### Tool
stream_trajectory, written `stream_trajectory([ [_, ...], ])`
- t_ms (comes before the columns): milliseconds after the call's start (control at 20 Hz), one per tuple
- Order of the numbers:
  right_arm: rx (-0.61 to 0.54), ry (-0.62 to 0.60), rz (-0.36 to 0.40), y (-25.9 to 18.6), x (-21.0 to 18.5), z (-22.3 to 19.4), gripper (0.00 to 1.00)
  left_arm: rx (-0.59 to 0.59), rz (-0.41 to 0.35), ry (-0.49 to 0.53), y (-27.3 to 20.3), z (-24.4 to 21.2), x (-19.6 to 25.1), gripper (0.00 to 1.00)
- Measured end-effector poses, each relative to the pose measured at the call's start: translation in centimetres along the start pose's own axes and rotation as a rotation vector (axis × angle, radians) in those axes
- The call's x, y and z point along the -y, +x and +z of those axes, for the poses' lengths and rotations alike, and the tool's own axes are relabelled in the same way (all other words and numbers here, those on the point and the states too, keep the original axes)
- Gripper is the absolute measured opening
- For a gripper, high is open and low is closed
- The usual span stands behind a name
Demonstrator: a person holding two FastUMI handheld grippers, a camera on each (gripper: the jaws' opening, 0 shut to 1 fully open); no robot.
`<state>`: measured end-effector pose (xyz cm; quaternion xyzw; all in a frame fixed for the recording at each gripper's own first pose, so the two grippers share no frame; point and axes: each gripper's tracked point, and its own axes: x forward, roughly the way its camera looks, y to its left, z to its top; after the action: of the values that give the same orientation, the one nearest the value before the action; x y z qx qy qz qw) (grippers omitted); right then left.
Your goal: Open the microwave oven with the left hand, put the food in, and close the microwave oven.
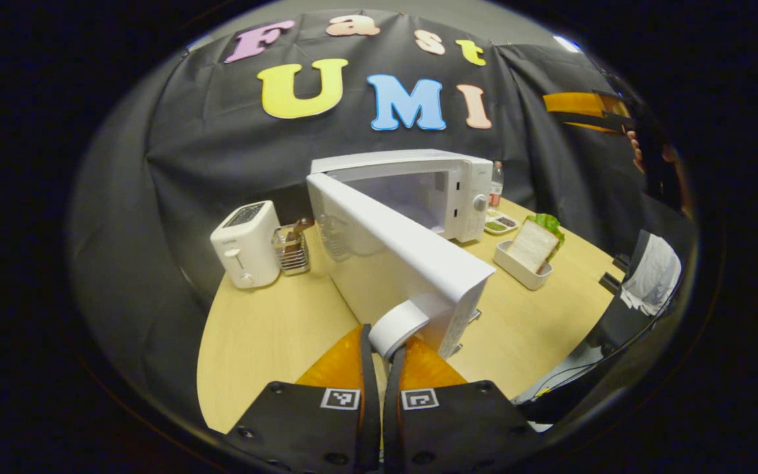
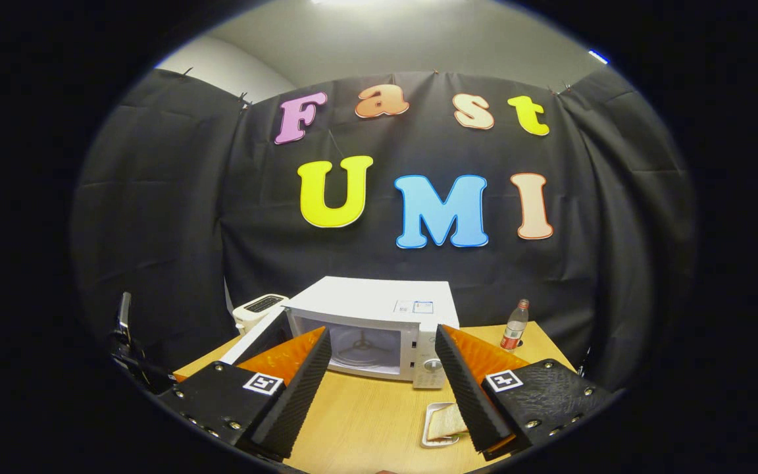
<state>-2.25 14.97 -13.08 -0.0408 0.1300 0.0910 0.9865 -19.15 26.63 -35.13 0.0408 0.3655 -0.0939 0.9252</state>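
A black cloth wall closes in the booth behind a pale wooden tabletop (image 1: 267,329). On it stands a white boxy microwave oven (image 1: 445,191), and its white door (image 1: 392,263) is swung wide open toward me, leaving the cavity bare to see in the right gripper view. In the left gripper view my left tool (image 1: 379,359) is clenched on the door's white rounded handle (image 1: 397,326), with both fingers pressed against it at the door's outer edge. To the left of the microwave oven sit a white two-slot toaster (image 1: 245,243) and, just beside it, a small wire basket (image 1: 291,250) holding something brown that I cannot make out. To the right of the microwave oven, near its control side, the food waits in a white rectangular tray (image 1: 520,266): a slice of bread sandwich with green lettuce (image 1: 537,240), leaning upright in the tray. Behind it lie a small white dish of condiments (image 1: 501,224) and a clear plastic bottle with a red label (image 1: 496,187). In the right gripper view my right tool (image 2: 382,368) hangs well above the tabletop with its fingers spread wide and nothing between them, facing the open microwave oven, with the tray low between its fingers.
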Motion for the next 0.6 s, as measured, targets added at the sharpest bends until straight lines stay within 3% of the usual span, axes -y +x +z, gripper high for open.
stream_trajectory([
  [400, -0.098, 0.044, -0.023, 0.9, 2.0, -2.7, 0.96, 0.032, 0.046, -0.003, -1.0, -1.0, -4.8, 0.09],
  [600, -0.173, 0.040, -0.028, 2.2, 5.1, -5.2, 0.96, 0.032, 0.049, -0.083, -2.2, -2.2, -6.1, 0.24],
])
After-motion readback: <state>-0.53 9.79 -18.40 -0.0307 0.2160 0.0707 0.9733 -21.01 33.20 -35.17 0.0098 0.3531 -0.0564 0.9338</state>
